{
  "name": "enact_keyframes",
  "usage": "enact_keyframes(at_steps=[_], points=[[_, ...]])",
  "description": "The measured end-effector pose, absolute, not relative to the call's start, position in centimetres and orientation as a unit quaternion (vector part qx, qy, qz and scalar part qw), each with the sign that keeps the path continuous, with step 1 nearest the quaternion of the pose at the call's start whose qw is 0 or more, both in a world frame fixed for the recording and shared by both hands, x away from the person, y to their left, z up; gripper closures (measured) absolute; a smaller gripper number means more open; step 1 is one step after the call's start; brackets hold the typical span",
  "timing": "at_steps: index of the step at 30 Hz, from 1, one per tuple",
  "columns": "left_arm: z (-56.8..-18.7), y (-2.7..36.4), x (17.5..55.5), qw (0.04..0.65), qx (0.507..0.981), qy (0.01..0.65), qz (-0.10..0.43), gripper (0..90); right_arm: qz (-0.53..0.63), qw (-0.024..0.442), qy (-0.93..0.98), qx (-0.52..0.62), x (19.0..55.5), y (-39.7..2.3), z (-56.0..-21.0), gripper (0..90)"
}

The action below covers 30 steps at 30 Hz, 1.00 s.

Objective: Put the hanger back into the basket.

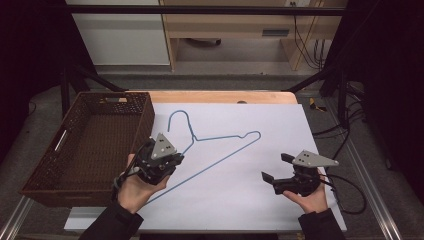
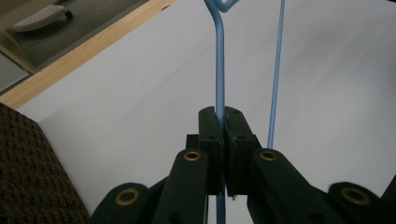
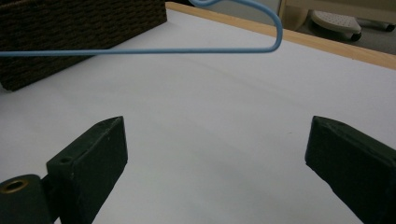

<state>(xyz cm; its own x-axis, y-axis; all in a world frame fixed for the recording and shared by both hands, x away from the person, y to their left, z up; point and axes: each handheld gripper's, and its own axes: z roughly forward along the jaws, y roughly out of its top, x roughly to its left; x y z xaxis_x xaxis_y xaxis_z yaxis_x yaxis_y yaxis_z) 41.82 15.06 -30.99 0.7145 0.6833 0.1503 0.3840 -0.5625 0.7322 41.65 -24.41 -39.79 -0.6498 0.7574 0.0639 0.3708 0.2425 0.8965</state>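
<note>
From above, my left gripper is gripping the blue hanger lying on the white sheet beside the basket; my right gripper is hovering nearby. Left gripper view: my 2 jaws are clamping its wire. Right gripper view: my 2 jaws are standing wide apart, the hanger beyond them.

A thin light-blue wire hanger sits on the white sheet, hook toward twelve o'clock, long bar slanting from two o'clock down to seven. One wire near its neck is pinched, lifted slightly.
</note>
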Motion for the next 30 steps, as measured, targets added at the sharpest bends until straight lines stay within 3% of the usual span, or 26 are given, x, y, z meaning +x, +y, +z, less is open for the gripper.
enact_keyframes(at_steps=[30], points=[[-26.7, 21.0, 46.2, 0.353, 0.828, 0.349, 0.260, 87.3, 0.472, 0.219, 0.755, 0.398, 41.8, -26.1, -40.4, 1.7]])
